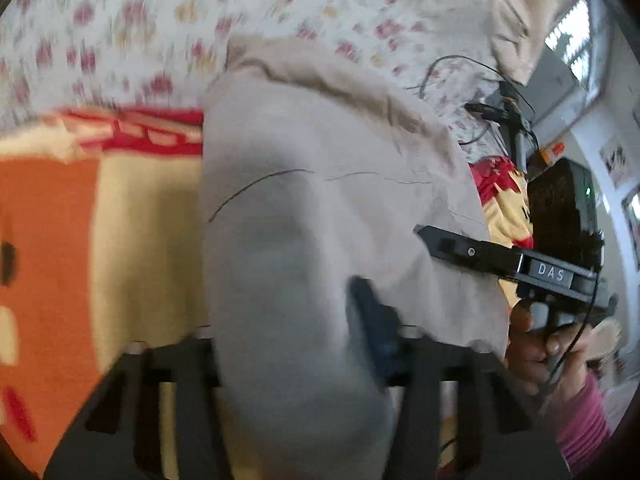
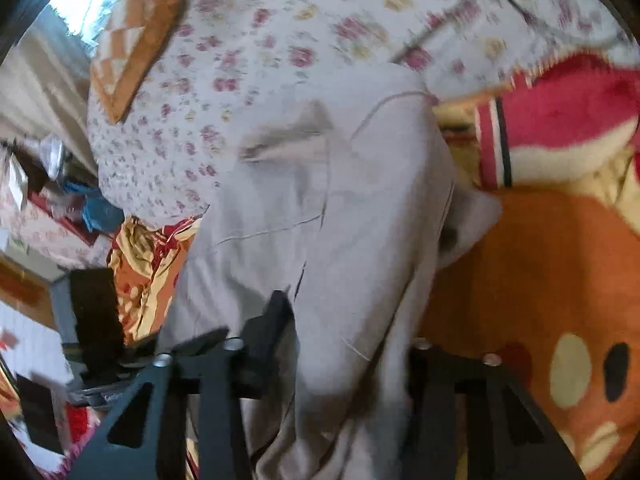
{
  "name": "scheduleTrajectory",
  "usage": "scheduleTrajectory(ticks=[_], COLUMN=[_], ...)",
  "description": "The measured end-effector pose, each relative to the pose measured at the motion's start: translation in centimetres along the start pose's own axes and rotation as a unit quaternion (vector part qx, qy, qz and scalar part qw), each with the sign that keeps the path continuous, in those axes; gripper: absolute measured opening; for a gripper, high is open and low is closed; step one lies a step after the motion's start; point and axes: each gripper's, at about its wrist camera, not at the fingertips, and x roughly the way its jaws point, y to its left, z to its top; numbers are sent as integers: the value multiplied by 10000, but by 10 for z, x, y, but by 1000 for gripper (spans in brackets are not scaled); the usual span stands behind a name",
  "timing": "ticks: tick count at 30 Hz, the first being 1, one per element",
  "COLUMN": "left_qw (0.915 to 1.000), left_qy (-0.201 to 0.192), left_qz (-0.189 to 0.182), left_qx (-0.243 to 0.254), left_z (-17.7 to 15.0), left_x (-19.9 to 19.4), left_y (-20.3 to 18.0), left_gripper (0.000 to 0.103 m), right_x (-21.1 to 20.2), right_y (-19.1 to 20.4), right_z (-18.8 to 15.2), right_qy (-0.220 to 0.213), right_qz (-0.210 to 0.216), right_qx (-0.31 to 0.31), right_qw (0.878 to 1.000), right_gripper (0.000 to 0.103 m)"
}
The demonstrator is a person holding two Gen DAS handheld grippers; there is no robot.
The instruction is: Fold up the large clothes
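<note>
A large beige garment (image 1: 312, 208) lies over a patterned blanket and fills the middle of both views (image 2: 320, 208). My left gripper (image 1: 296, 344) is shut on the garment, with cloth bunched between its fingers and draped over the left one. My right gripper (image 2: 336, 340) is shut on the garment too, and cloth hides its right finger. The right gripper also shows in the left wrist view (image 1: 424, 236), held in a hand at the garment's right edge.
An orange, cream and red blanket (image 1: 100, 220) lies under the garment (image 2: 540, 280). A floral sheet (image 1: 160, 20) covers the bed behind (image 2: 260, 40). A pillow (image 2: 136, 36) lies at the far left. Clutter and cables (image 1: 500, 112) sit beside the bed.
</note>
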Motion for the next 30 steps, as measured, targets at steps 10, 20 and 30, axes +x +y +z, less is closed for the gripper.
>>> scheduleTrajectory(ticks=[10,20,30], left_qw=[9981,9787,9751], left_qy=[101,-666,-533], left_qz=[610,1940,2150], left_qx=[-1,-7,-92], left_z=[-74,-90,-98], left_x=[-110,-133,-94], left_y=[3,9,15], left_gripper=[46,71,77], right_x=[-33,-71,55], right_y=[71,138,111], right_z=[-81,-78,-33], right_qy=[245,-661,-364], right_qz=[419,-780,-1952], right_qx=[-636,-1259,-963], right_qw=[9968,9867,9753], right_gripper=[58,63,49])
